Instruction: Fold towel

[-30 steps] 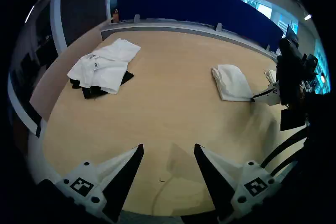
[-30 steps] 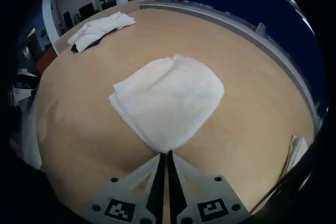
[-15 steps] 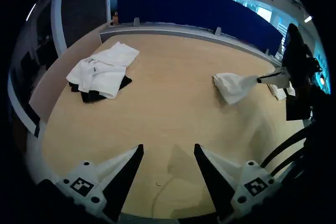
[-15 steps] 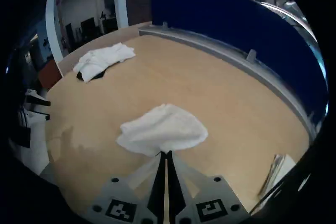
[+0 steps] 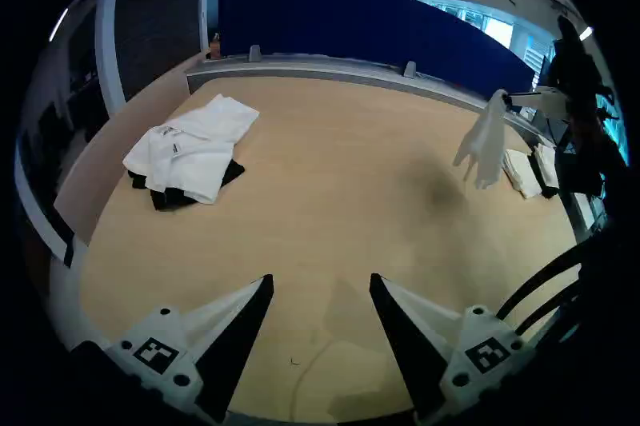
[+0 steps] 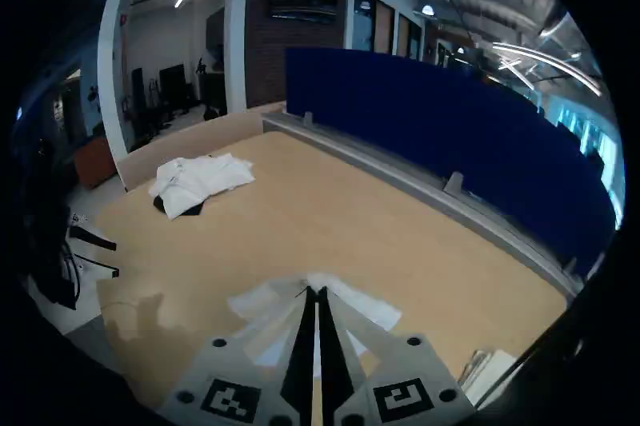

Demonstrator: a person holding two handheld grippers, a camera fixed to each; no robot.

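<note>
Right tool (image 6: 318, 292) clamped on towel (image 5: 484, 142), hanging above desk (image 5: 320, 178). Left tool (image 5: 320, 282) agape; clothes pile (image 5: 192, 150) ahead-left, open desk between.

one hanging towel (image 5: 482, 142), one cloth heap (image 5: 192, 150), maybe two folded stacks (image 5: 522, 173), one table (image 5: 336, 186)

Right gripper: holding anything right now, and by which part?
Yes: the right gripper is shut on the white towel, pinching its top end; the towel hangs above the table.
</note>
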